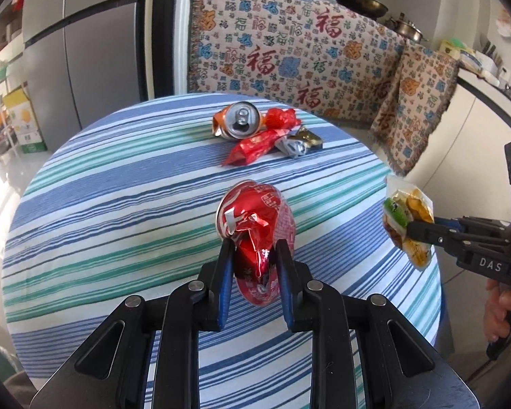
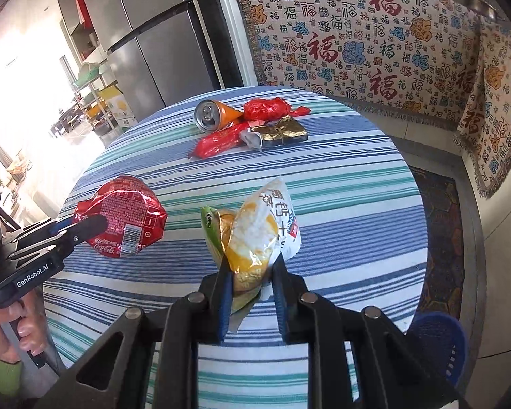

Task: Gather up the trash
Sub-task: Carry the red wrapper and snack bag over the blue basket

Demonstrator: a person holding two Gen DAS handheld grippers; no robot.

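My left gripper (image 1: 253, 248) is shut on a crushed red Coca-Cola can (image 1: 255, 218) and holds it above the striped round table (image 1: 119, 204); the can also shows in the right wrist view (image 2: 122, 218). My right gripper (image 2: 250, 262) is shut on a yellow and white snack wrapper (image 2: 255, 231), held above the table's right side; the wrapper also shows in the left wrist view (image 1: 405, 218). At the far side lie a crushed orange can (image 1: 236, 119), a red plastic bag (image 1: 281, 117), a red wrapper (image 1: 252, 148) and a gold and silver wrapper (image 1: 299, 143).
A patterned blanket (image 1: 289, 54) covers the counter behind the table. A steel fridge (image 1: 85, 41) stands at the back left. A blue basket (image 2: 439, 344) sits on the floor at the table's right. Pans (image 1: 357, 1) rest on the counter.
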